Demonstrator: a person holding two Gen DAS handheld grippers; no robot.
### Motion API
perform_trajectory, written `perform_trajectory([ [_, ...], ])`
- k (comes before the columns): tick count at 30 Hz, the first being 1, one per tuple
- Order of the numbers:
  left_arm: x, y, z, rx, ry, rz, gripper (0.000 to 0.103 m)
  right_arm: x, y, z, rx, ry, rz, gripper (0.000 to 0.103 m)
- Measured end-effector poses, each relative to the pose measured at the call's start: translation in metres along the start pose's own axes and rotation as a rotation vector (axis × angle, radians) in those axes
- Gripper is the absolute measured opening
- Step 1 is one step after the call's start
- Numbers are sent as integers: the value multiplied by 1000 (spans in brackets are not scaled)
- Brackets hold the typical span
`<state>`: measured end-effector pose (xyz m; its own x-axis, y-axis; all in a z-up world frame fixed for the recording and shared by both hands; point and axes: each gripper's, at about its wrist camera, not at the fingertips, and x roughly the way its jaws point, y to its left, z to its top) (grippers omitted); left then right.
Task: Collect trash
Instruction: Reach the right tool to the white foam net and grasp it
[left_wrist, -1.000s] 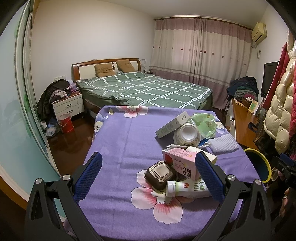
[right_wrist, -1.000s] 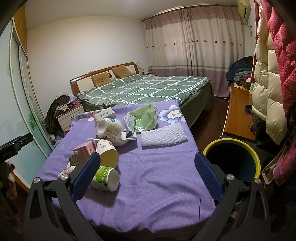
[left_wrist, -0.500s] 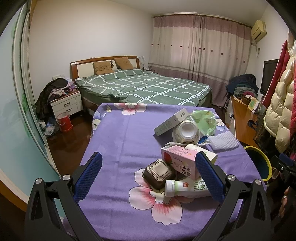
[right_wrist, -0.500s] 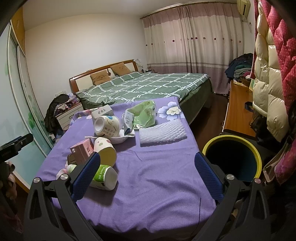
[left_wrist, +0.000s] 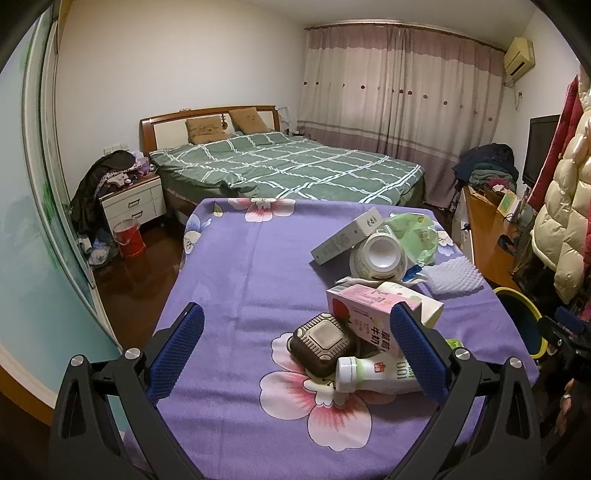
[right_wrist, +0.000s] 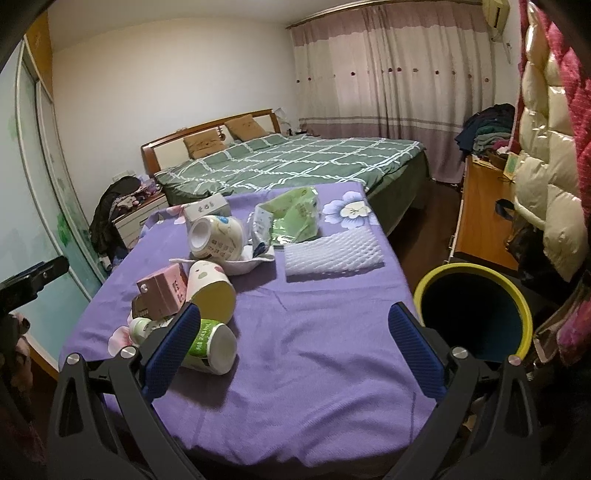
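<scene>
Trash lies on a purple flowered tablecloth (left_wrist: 240, 266). A dark brown square tub (left_wrist: 321, 343), a pink milk carton (left_wrist: 365, 314) and a white bottle on its side (left_wrist: 376, 373) lie close ahead of my left gripper (left_wrist: 295, 350), which is open and holds nothing. Farther back are a white paper bowl (left_wrist: 378, 258), a long white box (left_wrist: 347, 236), a green bag (left_wrist: 417, 232) and white foam mesh (left_wrist: 454, 277). My right gripper (right_wrist: 295, 350) is open and empty above the cloth, with a green-labelled cup (right_wrist: 210, 345), a cream cup (right_wrist: 212, 288), the carton (right_wrist: 162, 288) and foam mesh (right_wrist: 332, 254) ahead of it.
A yellow-rimmed dark bin (right_wrist: 472, 306) stands on the floor at the table's right side. Beyond the table is a green checked bed (left_wrist: 288, 166). A wooden desk (right_wrist: 484, 206) and hanging padded coats (right_wrist: 546, 192) are on the right, a nightstand (left_wrist: 133, 199) and red bucket (left_wrist: 127, 240) on the left.
Both views have shifted a little, with the table and trash sitting slightly lower and nearer in each. Both grippers stay open and nothing on the table has moved.
</scene>
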<state>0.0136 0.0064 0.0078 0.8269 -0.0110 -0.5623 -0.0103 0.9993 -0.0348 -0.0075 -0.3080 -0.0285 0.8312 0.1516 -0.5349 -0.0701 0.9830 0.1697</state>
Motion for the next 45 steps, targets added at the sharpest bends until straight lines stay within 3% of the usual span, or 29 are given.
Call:
perform_trajectory([
  [15,67,-4,13,9,68,-26,99,94,13,33,-52,73,-10,97],
  [21,98,-13,24,26,91,-46,99,141,-12,49,-28,115,-93,97],
  [30,133,-26,40,39,109,-69,99,231,-35,61,-58,250,-193,97],
  [36,144,-30,42,43,127,-81,99,252,-48,53,-6,310,-150,97],
  [42,149,-32,40,33,142,-99,99,249,-47,49,-4,307,-121,83],
  [44,147,-34,38,36,142,-102,99,246,-45,49,0,300,-108,72],
  [45,147,-34,38,39,142,-103,99,243,-44,49,5,293,-104,61],
])
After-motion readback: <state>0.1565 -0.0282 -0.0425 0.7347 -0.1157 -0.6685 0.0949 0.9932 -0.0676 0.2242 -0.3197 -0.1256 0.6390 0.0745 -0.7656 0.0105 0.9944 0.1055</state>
